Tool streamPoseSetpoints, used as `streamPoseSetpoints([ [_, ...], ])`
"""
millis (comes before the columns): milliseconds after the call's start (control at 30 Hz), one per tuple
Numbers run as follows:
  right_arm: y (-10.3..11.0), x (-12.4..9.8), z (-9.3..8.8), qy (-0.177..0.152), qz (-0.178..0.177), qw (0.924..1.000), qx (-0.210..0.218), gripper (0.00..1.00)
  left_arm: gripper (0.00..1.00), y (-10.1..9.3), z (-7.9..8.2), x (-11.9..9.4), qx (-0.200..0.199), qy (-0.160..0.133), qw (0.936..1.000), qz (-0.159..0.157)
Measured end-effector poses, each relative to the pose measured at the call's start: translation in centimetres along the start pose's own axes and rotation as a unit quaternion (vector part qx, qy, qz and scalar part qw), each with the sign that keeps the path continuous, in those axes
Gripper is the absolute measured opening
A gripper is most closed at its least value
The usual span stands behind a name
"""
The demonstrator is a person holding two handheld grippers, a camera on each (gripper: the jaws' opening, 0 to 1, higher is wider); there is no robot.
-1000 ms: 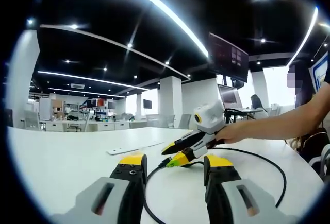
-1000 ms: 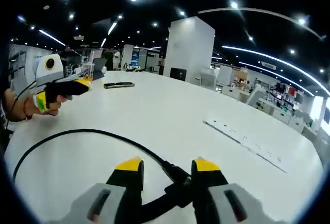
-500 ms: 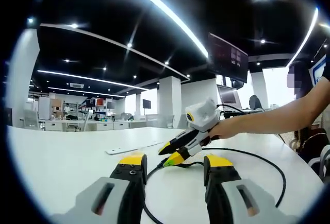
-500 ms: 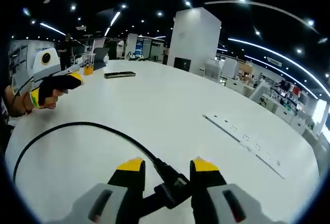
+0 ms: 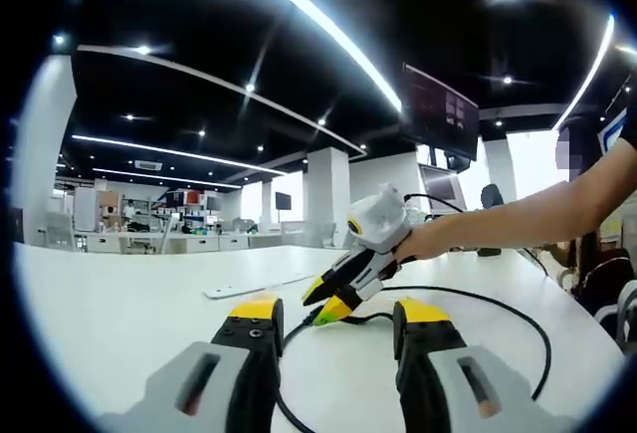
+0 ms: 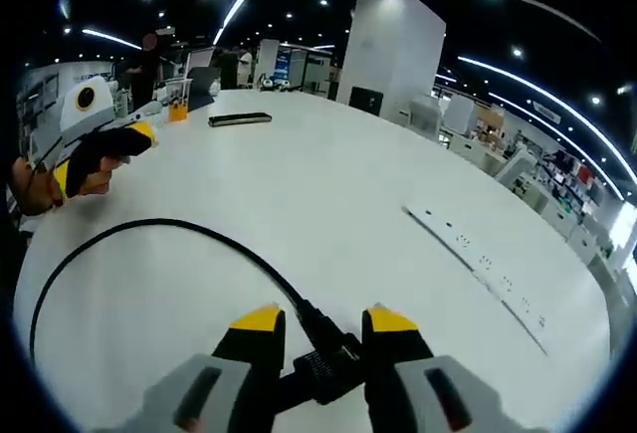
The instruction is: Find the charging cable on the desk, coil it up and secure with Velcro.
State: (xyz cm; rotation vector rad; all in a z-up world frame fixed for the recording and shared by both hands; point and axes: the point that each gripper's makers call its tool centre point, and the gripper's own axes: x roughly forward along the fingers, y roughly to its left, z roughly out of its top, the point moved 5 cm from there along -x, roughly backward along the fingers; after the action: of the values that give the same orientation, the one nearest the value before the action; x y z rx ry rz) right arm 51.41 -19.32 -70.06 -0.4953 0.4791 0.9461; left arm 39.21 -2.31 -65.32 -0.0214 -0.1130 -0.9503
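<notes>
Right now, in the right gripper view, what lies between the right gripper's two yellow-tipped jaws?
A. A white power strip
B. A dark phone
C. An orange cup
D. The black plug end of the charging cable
D: the black plug end of the charging cable sits between the jaws of the right gripper, its cord curving away over the white desk.

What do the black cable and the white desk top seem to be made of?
Thin black charging cable: probably rubber or soft plastic, matte; it lies in a smooth loop without kinks. Broad white desk top: probably laminate or painted board, smooth and slightly glossy, with soft light reflections; exact material unclear.
</notes>
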Motion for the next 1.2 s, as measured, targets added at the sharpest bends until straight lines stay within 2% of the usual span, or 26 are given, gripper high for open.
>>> streamPoseSetpoints([
  [500, -0.84, 0.22, 0.28, 0.021, 0.015, 0.9996, 0.009, 0.27, 0.45, -0.2, -0.01, 0.02, 0.001, 0.001, 1.0, -0.004],
  [833, -0.42, 0.44, -0.36, 0.039, 0.028, 0.9986, 0.019, 0.23, 0.45, -0.17, -0.05, 0.03, 0.0, 0.002, 1.0, -0.003],
  [1200, -0.25, 0.51, -0.36, 0.043, 0.043, 0.9979, 0.02, 0.18, 0.45, 0.03, -0.07, -0.02, 0.001, 0.002, 1.0, -0.003],
])
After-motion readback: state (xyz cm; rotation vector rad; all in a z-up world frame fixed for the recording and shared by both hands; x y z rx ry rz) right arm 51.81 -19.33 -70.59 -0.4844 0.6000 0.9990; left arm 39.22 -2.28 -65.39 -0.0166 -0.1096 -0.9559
